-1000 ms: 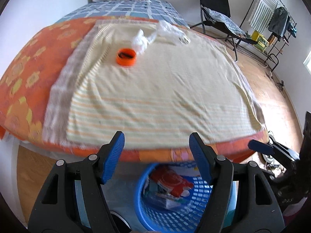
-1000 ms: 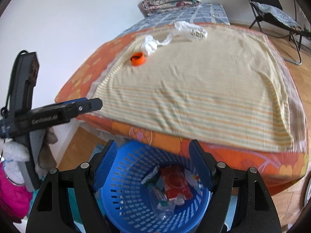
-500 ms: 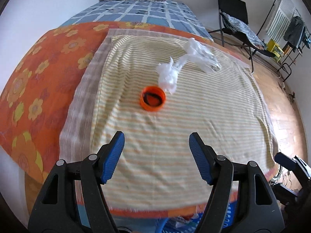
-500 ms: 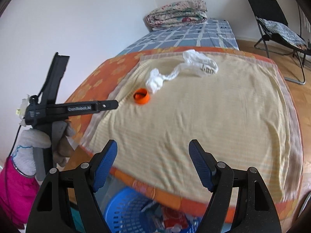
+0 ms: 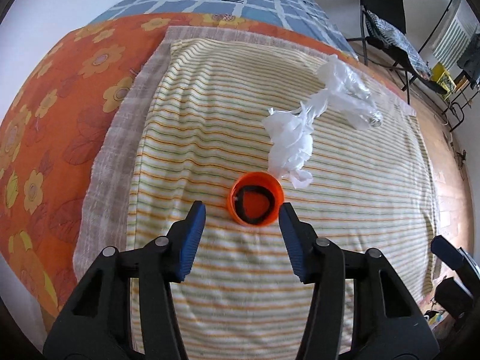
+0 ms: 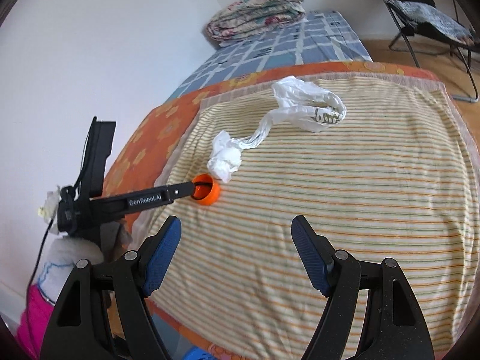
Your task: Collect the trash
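Now left gripper (image 5: 242,207) closing, unpressed, round orange cap (image 5: 256,198) — black ring inside.

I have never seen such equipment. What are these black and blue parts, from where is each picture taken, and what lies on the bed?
A person holds two hand tools, each with a claw and its own camera looking along it. One picture looks past the left claw, whose jaws are closing beside an orange cap without gripping it yet. The other looks past the right claw, open and empty. On the striped blanket also lie crumpled white paper and a plastic bag.
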Motion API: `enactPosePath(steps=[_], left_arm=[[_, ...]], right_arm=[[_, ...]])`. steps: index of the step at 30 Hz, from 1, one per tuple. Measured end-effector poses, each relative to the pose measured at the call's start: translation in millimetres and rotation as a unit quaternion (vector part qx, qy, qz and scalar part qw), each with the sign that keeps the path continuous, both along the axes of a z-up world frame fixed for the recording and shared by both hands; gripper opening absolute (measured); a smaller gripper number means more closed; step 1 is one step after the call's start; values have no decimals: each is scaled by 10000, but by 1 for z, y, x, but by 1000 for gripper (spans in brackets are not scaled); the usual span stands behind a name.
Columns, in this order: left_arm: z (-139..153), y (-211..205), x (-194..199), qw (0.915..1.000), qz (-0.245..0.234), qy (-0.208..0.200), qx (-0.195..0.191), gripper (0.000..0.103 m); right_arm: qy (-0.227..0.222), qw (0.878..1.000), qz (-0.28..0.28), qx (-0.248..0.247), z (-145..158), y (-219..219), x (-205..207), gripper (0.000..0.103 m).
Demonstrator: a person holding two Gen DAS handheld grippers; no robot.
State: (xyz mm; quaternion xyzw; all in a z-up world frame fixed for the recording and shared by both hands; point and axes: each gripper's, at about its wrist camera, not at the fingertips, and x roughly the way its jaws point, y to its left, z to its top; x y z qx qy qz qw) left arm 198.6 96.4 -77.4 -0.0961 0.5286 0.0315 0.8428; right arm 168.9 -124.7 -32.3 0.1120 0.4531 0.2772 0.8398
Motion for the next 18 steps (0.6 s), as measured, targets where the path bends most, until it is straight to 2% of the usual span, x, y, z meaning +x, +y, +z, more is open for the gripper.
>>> enactPosePath(steps=[4,6,7,15,17,18], left_arm=[[-5,-1,5,9998,15,14,209,51],[-6,-1,8,9997,24,30,245,42],[-7,-1,9,9996,20,43,290,41],[-13,-7,18,9983,-74,61,574,41],[-15,-10,20,9977,-117,73,661,36],[-16,-11,21,9974,-127,99,705,28]], right_arm=[[97,9999,-37,80,-5,2,8,76],[152,9998,-30,118,-7,4,10,76],[170,9998,-28,125,-8,4,12,76],[266,9995,-31,190,-12,6,14,76],[264,9995,-25,184,-13,7,14,76],[267,9995,-24,177,-13,7,14,76]])
